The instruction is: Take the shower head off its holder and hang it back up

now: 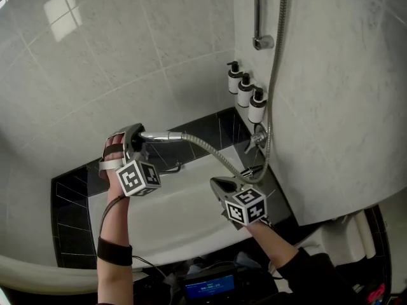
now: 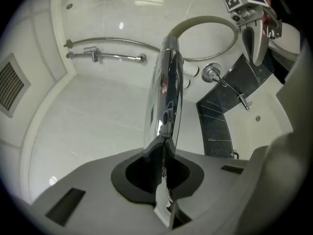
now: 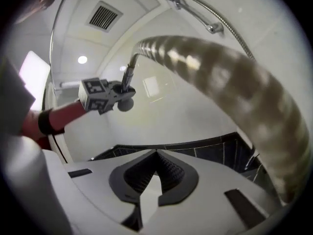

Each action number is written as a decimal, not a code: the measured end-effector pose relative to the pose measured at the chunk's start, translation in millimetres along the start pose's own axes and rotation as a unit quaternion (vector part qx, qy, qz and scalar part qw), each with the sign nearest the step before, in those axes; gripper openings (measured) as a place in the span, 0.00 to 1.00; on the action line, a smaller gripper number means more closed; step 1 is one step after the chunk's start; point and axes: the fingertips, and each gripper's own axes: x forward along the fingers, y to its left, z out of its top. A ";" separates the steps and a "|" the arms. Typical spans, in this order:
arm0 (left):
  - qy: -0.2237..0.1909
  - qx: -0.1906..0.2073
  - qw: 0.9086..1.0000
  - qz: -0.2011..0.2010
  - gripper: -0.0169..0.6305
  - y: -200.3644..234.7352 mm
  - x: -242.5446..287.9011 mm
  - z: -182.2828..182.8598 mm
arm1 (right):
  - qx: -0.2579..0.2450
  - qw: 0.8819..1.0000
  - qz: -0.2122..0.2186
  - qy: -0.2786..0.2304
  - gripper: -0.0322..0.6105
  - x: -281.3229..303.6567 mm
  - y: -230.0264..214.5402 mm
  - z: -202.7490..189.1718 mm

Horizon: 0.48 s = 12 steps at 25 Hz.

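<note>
Shower head [image 2: 165, 92] is off the wall: the left gripper [image 1: 135, 142] has its fingers clamped on the chrome handle and holds it roughly level over the bathtub [image 1: 178, 208]. The hose [image 1: 213, 154] sags from it in a loop toward the taps, then climbs the wall beside the rail [image 1: 257, 8]. The right gripper [image 1: 219, 184] sits just under that loop, fingers together with nothing between them. Whether the hose touches it, I cannot tell. The holder is not made out in the head view. Judgement: removal is done and the rehang is pending. For the return, line the handle up with the socket before seating it. Watch for hose twist, which could pull the head askew, and release only once it is seated.
</note>
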 end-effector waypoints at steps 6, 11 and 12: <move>-0.012 0.025 1.000 -0.006 0.06 53.8 26.4 34.8 | -0.053 0.997 -0.051 0.027 0.07 -21.7 -34.2 -4.6; -0.022 0.054 0.998 0.010 0.06 120.0 49.1 69.6 | -0.083 0.994 -0.061 0.028 0.07 -29.3 -44.3 3.8; -0.024 0.061 0.998 0.013 0.06 133.8 52.7 76.6 | -0.084 0.994 -0.063 0.029 0.07 -30.8 -45.8 4.4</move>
